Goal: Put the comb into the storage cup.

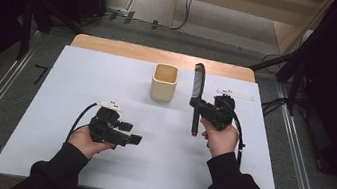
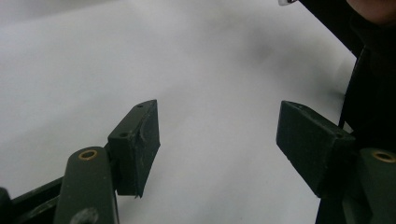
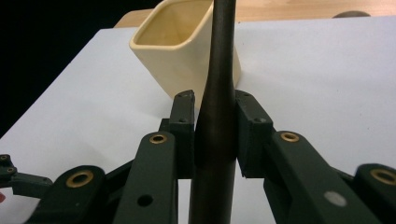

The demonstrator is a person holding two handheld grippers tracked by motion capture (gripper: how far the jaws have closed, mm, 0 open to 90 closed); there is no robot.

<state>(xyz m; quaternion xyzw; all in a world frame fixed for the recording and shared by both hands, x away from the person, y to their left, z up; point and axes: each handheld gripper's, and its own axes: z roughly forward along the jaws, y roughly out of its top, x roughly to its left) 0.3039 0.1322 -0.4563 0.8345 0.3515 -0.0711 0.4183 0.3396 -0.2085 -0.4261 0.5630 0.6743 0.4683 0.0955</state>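
A black spatula [image 1: 198,81] with a long dark handle and a flat greyish head is held above the white table cover [image 1: 82,81], its head pointing away from the person. My right gripper [image 1: 201,107] is shut on the handle [image 3: 222,46], both pads pressed against its sides. A cream square cup [image 1: 164,81] stands upright just left of the spatula; in the right gripper view the cup [image 3: 173,51] sits behind the handle. My left gripper [image 1: 131,133] hovers at the near left, jaws open and pointing right. Nothing lies between its pads [image 2: 140,140], just white surface.
The white cover lies on a wooden tabletop whose far edge [image 1: 162,54] shows behind the cup. A dark sleeve [image 2: 369,93] is at the right of the left gripper view. Dark stands and cables surround the table on the floor.
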